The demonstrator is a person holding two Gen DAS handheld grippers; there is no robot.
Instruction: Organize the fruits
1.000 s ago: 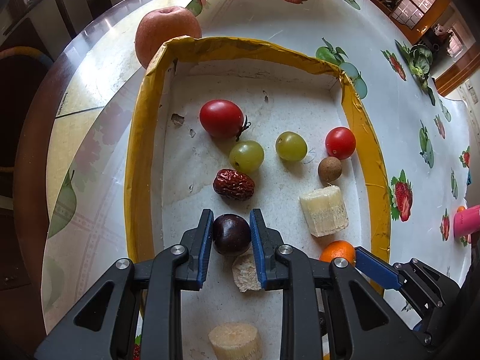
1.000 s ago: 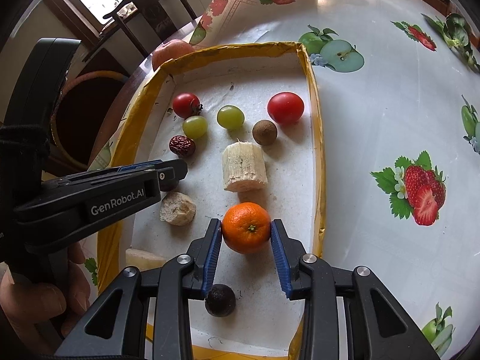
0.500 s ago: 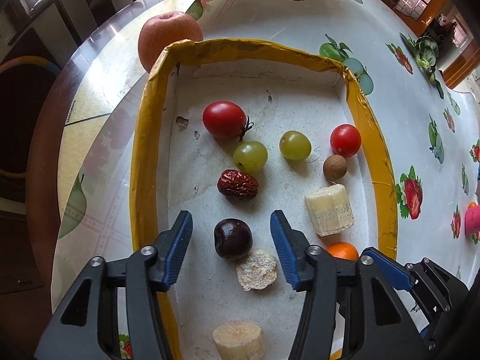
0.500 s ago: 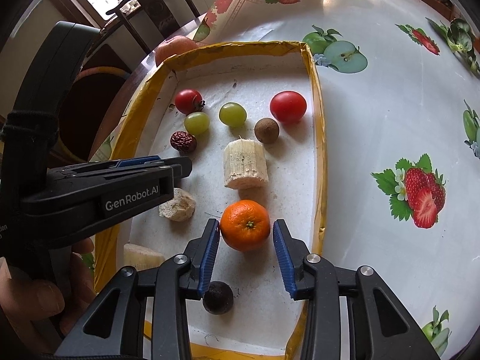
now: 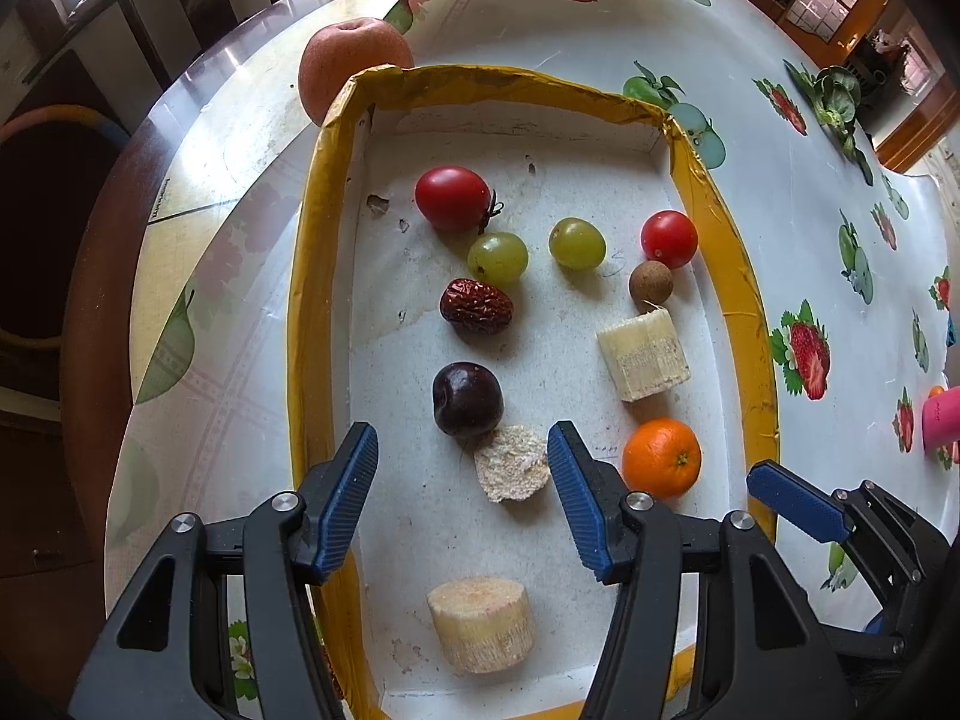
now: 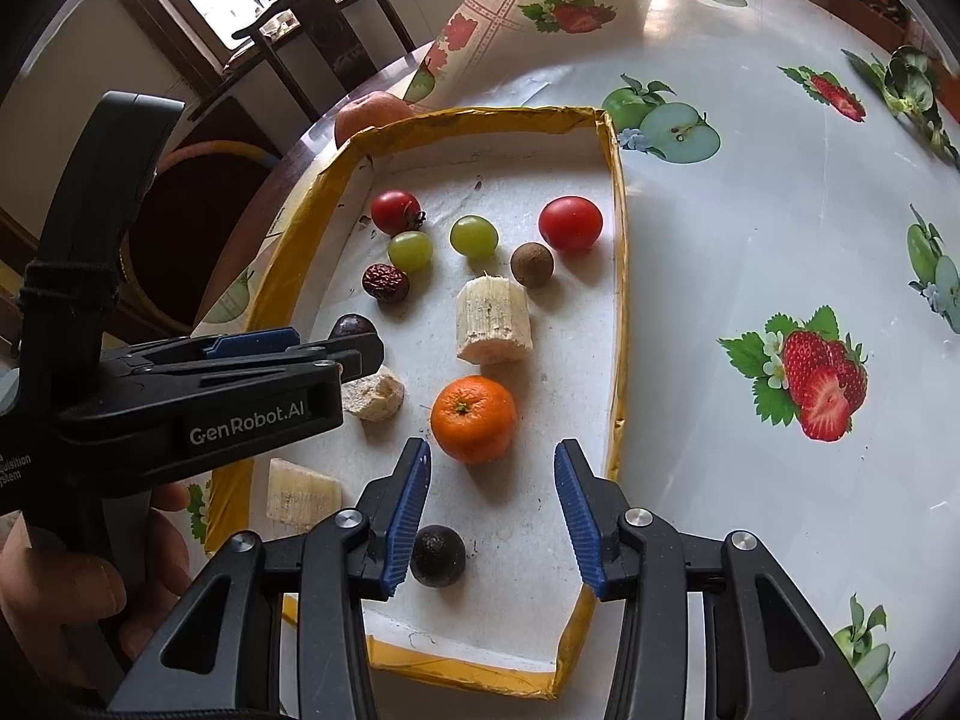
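Observation:
A yellow-rimmed white tray (image 5: 312, 240) holds the fruit. In the left wrist view my left gripper (image 5: 461, 431) stands open above the tray floor. A dark cherry (image 5: 467, 399) lies just beyond its tips, touching neither pad, beside a pale chunk (image 5: 511, 463). In the right wrist view my right gripper (image 6: 492, 450) has its jaws opening. The orange (image 6: 474, 418) rests on the tray (image 6: 618, 300) just ahead of the tips, free of both pads. A small dark fruit (image 6: 438, 555) sits by the right gripper's left finger.
Two red tomatoes (image 5: 453, 198), two green grapes (image 5: 498, 257), a red date (image 5: 477, 306), a brown longan (image 5: 651, 282) and sugarcane pieces (image 5: 642, 354) lie further in. An apple (image 5: 354, 69) stands outside the far corner. A hand (image 6: 60, 588) holds the left gripper. A pink object (image 5: 942, 420) sits at the right.
My left gripper let go of the dark cherry, opened wide and drew back slightly. The right jaws spread away from the orange, which stays on the tray floor.

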